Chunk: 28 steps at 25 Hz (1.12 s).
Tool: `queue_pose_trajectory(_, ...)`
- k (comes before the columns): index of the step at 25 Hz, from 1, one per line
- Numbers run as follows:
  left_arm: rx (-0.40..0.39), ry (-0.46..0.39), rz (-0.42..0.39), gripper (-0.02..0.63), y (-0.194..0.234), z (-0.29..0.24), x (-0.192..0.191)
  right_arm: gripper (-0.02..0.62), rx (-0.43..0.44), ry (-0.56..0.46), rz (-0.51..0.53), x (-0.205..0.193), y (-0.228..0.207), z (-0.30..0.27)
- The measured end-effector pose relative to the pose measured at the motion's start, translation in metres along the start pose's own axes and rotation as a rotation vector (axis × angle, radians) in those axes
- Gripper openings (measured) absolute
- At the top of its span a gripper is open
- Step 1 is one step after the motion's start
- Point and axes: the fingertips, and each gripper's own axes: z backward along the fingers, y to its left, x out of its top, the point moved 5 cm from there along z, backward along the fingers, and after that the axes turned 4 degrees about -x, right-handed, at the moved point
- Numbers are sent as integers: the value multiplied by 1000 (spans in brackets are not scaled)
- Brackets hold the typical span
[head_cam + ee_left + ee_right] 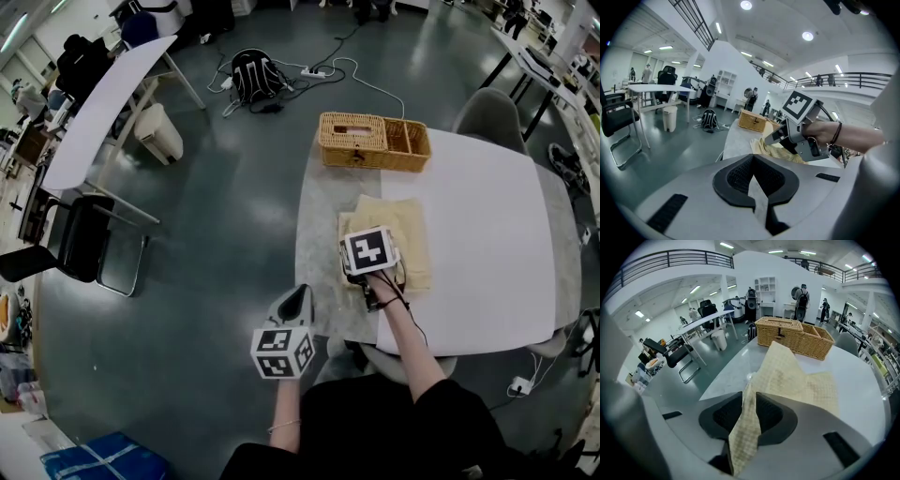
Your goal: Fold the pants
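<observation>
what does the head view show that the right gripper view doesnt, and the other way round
Only the head view: the left hand-held gripper, near the corner of the table, and the person's forearm. Only the right gripper view: the right hand-held gripper with its jaws closed on a fold of the pants, plus the balcony railing overhead. Both: the pants lying on the table and the wicker basket behind them.

Matt checked cloth pants (401, 217), woven wicker basket (375, 161)
</observation>
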Motion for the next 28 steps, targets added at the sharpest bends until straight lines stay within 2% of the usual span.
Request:
queue_pose_trajectory(2, 2, -1, 1, 8, 0, 1, 0, 79, -79, 37, 23, -5, -9, 2)
queue_pose_trajectory(8, 10, -6, 4, 8, 1, 7, -2, 148, 22, -50, -26, 0, 7, -2)
queue_pose_trajectory(13, 9, -2, 5, 8, 0, 10, -4, 214, -25, -144, -26, 3, 3, 2)
queue_pose_trajectory(21, 5, 4, 3, 8, -3, 14, -9, 224, -57, -257, -15, 0, 5, 10)
queue_pose_trajectory(25, -4, -2, -3, 8, -9, 14, -7, 225, -15, -315, -52, 1, 0, 25)
queue_pose_trajectory(28, -17, -13, -12, 8, -14, 12, -1, 225, 57, -379, -106, 3, -11, 45)
